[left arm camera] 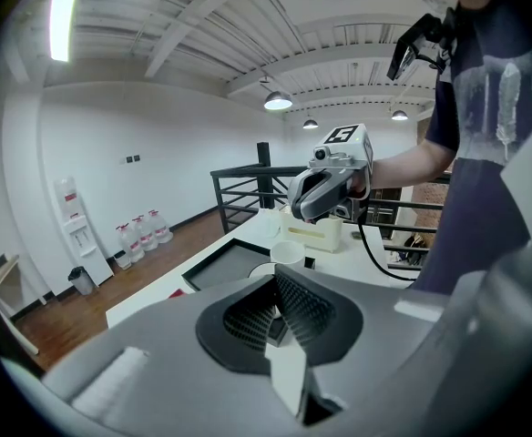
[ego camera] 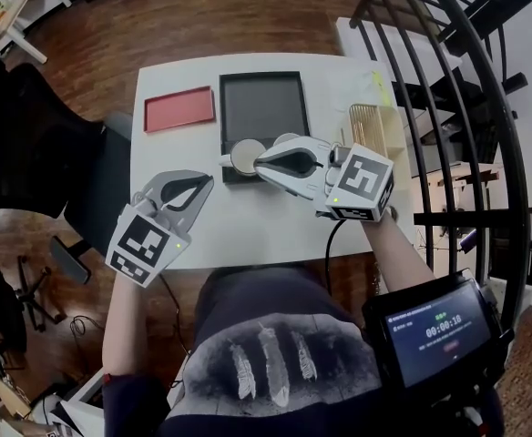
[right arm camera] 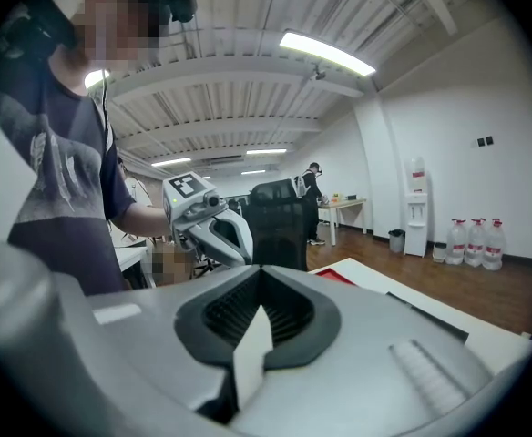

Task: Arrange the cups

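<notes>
Only text I can find: timer digits on the screen [ego camera: 439,328] by my right side, looks like 00:00:10, blurry. Cubes on my left gripper [ego camera: 204,183] and right gripper [ego camera: 260,163] carry square black-white markers, no letters.

In the head view, cannot tell whether one cup [ego camera: 245,157] or more stands at the near edge of the dark tray [ego camera: 262,107], with the right gripper [ego camera: 260,163] laid over that spot. In the left gripper view, only the top of the cup [left arm camera: 287,250] seen past the left gripper's [left arm camera: 275,280] own body, most of the table [left arm camera: 143,303] covered too. In the right gripper view, just a sliver of the red tray [right arm camera: 335,276] seen, the far person [right arm camera: 313,178] too small to tell anything of.
</notes>
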Tool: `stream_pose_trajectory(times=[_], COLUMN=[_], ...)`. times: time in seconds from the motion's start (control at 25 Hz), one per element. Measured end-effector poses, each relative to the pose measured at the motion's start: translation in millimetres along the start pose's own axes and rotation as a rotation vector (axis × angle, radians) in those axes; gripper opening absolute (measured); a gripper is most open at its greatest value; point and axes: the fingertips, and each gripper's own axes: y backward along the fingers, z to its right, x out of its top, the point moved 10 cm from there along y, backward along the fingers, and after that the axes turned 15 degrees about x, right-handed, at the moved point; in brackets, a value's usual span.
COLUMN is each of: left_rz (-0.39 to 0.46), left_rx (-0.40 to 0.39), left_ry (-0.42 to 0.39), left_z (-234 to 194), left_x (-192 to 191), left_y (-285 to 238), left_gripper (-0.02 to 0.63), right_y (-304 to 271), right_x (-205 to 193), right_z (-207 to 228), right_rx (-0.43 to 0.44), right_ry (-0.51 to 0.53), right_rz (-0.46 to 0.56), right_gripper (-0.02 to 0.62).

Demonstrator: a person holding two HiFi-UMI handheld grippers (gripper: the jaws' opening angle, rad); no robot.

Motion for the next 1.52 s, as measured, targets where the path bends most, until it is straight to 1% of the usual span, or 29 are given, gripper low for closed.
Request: stream_pose_trajectory(times=[0.88,1.52], left_rz=[-0.008,-0.014], left_rx=[-0.001,0.0], left_ry=[-0.004,-0.005], left_z=[-1,-1], left_x=[-1,1], left_y=[0,-2], left_gripper=[0.015,0.015], right_y=[1,5], right_x=[-8,-9], right_z=[5,9], right_rx=[-0.034,-0.034], right_ry=[0.003,-0.003], right_rz=[-0.011,-0.006], right_gripper=[0.003,0.003])
